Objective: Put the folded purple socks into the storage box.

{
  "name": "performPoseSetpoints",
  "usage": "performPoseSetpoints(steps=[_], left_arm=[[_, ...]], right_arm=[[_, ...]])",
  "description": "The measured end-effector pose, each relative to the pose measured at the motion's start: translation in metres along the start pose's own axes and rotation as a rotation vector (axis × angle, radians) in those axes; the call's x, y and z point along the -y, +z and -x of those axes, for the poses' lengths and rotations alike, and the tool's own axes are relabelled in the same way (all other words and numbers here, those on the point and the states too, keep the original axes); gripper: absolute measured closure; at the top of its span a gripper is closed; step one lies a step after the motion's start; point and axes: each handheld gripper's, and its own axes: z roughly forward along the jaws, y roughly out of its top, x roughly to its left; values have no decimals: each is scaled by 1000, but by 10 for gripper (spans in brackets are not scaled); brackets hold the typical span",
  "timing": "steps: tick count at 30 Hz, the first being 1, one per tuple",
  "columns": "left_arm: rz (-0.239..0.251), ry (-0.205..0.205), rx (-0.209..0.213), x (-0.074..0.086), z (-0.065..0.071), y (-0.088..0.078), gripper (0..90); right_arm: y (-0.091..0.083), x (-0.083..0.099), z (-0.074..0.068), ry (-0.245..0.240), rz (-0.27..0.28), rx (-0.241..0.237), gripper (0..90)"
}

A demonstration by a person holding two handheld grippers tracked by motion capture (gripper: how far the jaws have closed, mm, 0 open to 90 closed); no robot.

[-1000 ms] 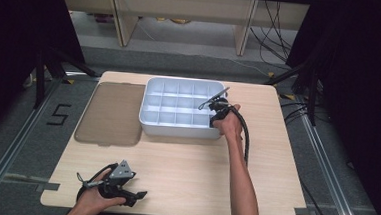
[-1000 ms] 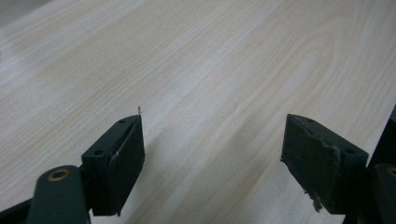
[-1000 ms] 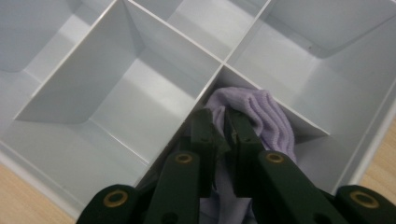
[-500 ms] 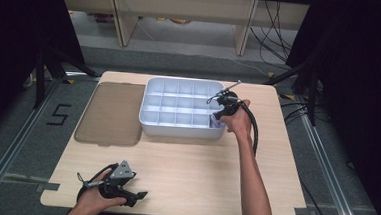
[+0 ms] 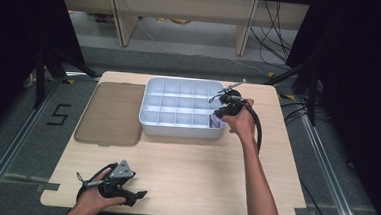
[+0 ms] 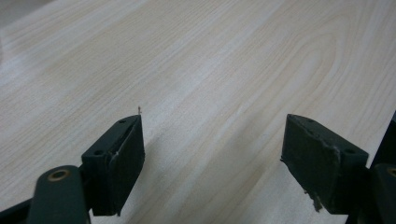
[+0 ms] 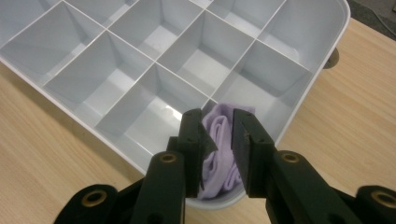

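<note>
- High view: white divided tray point(image 5: 178, 104) on the wooden table point(image 5: 194, 173), brown lid point(image 5: 109, 113) just beside it.
- Right gripper point(image 7: 217, 122): jaws narrow, pinching a lilac cloth point(image 7: 219, 154) in the tray's near-right corner compartment.
- Left gripper point(image 6: 212, 158): jaws wide, empty, over bare table near the front edge.

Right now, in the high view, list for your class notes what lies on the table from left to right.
Brown flat lid → left gripper at the near edge → white compartment tray → right gripper, shut on a purple cloth in the tray's near right corner compartment.
</note>
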Motion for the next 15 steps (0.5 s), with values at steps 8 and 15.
performPoseSetpoints(steps=[8,15], left_arm=[[-11,7,-15,0,-2,-1,207],[-8,8,-13,0,-2,-1,207]], right_arm=[[-9,0,-12,-31,42,-27,729],[-13,5,-26,-31,81,-77,698]])
